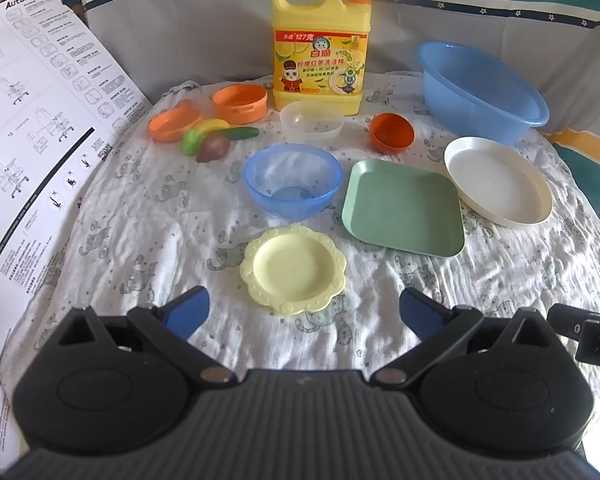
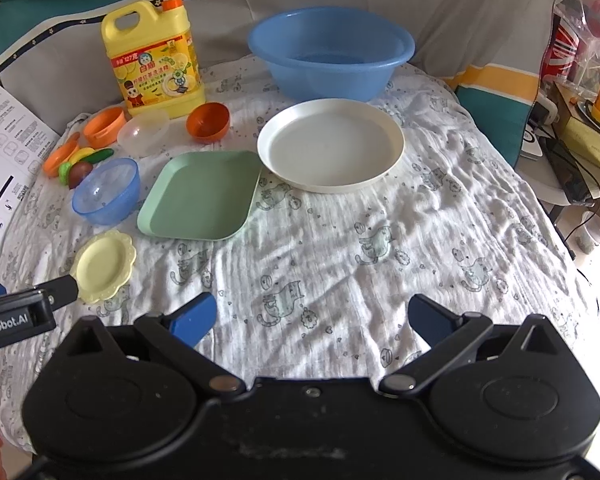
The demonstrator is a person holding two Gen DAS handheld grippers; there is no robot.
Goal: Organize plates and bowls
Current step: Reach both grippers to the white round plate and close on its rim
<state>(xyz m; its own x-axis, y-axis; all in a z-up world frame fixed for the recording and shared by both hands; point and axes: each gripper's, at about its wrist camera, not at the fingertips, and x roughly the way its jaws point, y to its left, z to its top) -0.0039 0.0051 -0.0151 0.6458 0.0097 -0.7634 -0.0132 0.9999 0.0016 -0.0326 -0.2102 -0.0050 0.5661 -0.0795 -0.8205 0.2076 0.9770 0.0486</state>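
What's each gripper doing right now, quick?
Left gripper: open, holding nothing, above the yellow plate.
Right gripper: open, holding nothing.

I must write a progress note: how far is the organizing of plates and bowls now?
Nothing looks done: yellow plate, green square plate, white plate, blue bowl, clear bowl and orange bowl all lie apart on the cloth. Nothing is in hand: left gripper and right gripper have jaws open and empty. All stacking remains.
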